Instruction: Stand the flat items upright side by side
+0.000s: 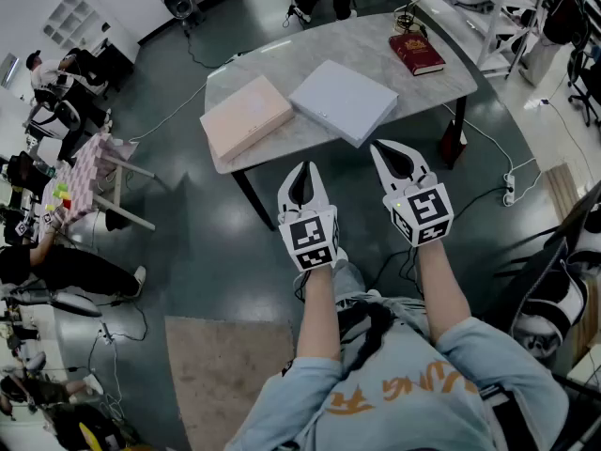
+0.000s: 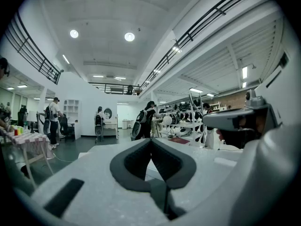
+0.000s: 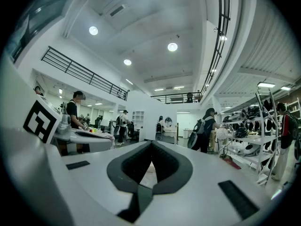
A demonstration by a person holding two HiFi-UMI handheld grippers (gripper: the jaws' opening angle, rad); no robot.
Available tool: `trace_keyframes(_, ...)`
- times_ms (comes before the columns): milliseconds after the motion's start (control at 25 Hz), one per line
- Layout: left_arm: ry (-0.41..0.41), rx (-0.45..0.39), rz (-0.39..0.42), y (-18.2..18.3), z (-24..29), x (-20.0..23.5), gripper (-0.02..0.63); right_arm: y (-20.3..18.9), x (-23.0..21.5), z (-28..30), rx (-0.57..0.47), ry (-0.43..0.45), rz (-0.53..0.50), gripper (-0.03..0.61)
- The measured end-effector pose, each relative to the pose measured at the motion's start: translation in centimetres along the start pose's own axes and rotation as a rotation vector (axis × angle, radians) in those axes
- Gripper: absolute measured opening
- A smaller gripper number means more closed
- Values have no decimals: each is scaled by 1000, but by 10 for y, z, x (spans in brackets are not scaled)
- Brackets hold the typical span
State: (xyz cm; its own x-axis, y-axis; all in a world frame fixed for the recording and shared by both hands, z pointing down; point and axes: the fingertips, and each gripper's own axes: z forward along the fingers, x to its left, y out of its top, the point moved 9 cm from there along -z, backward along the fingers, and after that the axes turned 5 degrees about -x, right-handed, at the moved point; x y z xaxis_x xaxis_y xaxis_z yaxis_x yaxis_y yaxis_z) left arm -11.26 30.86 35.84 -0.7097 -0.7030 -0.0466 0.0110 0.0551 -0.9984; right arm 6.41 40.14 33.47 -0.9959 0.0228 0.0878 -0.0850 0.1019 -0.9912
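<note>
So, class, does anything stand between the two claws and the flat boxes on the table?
Nothing visible does. The left claw and right claw, both shut and empty, hang short of the table; the pink box and grey box lie flat just beyond its edge. The red book lies far off at one end.

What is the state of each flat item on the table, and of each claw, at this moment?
pink box: lying flat, closed
grey box: lying flat, closed
red book: lying flat, closed
left claw: shut, empty
right claw: shut, empty
</note>
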Motion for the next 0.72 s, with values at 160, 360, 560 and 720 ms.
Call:
trace_keyframes(160, -61, 10, -46, -11, 3, -5, 11, 0, 8, 6, -8, 13, 29, 2)
trace_keyframes(360, -71, 38, -94, -24, 4, -10, 12, -4, 6, 9, 1, 26, 22, 2)
trace_keyframes(560, -54, 63, -151, -37, 19, 4, 11, -22, -11, 20, 40, -4, 34, 2)
trace_keyframes(720, -47, 77, -193, -49, 50, 7, 12, -39, -38, 42, 71, -30, 41, 2)
